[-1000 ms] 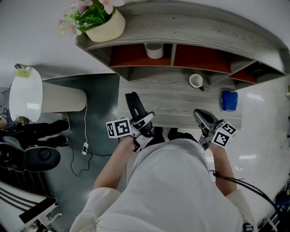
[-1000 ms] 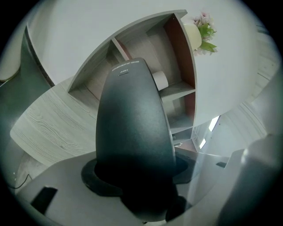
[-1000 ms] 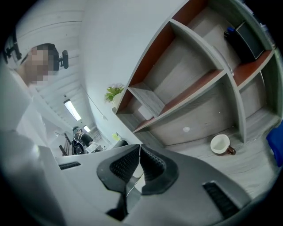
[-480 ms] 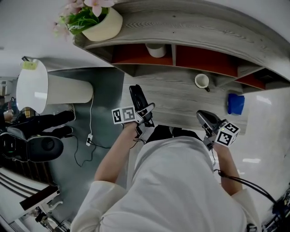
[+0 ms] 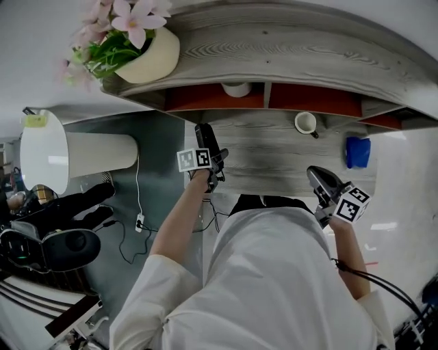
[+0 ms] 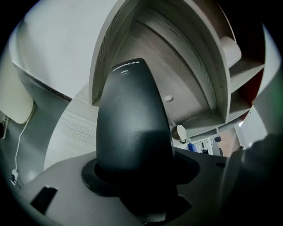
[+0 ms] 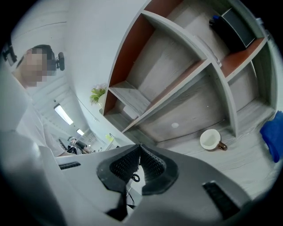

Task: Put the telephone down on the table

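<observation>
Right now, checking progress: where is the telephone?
Head view: the telephone is clamped in the left gripper at the table's left edge, left of the mug.

Lower end of telephone [image 6: 130, 123] hidden inside left gripper [image 6: 135, 174], flowers [image 5: 126, 20] cropped at top edge.

The left gripper [image 5: 213, 166] has carried the black telephone handset [image 5: 205, 140] away from the near edge of the table [image 5: 274, 160] and farther in over the table's left part. The handset's far tip now lies close under the front of the shelf unit [image 5: 308, 41]. The person's left arm [image 5: 179, 222] has stretched out straighter behind the gripper, and its marker cube [image 5: 194, 158] now sits over the tabletop's left edge.
</observation>
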The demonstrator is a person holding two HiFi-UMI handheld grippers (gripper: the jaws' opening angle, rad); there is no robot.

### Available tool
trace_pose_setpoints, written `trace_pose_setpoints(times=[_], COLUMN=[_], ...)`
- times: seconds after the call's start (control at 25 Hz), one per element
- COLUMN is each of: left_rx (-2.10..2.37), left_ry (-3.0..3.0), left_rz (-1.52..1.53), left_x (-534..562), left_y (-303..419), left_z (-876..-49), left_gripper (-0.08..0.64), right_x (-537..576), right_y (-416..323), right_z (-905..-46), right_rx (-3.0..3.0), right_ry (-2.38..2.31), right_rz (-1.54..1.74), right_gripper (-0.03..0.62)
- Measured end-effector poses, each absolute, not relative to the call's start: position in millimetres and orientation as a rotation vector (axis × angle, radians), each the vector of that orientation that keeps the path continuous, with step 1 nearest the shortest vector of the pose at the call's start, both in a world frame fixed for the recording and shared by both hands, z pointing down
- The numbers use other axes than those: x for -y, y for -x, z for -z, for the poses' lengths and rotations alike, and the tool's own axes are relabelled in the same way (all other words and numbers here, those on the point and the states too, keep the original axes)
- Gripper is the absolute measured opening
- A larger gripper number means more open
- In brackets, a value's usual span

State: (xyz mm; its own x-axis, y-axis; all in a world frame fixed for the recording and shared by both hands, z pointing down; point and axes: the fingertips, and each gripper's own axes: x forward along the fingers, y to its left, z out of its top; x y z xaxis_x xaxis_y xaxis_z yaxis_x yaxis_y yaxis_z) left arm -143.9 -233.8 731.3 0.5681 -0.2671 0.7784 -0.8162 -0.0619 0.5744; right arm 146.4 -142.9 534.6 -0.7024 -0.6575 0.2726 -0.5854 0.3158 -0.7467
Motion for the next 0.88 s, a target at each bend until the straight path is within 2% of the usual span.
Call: trace_pose_setpoints(times=[0.52, 0.88], left_rx=[0.971, 0.98], left_ry=[-1.526, -1.493], left_rz=[-0.992, -1.13], left_x=[293, 298], left_y=[194, 200], left_z=[-823, -844], left_gripper=[0.291, 0.293], right_x=[140, 149], right_y=[-135, -106], right_z=[-534, -551], right_rx=[-2.409, -2.503], right_ry=[1.338, 1.3], right_rz=[1.383, 1.409], right_gripper=[0.018, 0.018])
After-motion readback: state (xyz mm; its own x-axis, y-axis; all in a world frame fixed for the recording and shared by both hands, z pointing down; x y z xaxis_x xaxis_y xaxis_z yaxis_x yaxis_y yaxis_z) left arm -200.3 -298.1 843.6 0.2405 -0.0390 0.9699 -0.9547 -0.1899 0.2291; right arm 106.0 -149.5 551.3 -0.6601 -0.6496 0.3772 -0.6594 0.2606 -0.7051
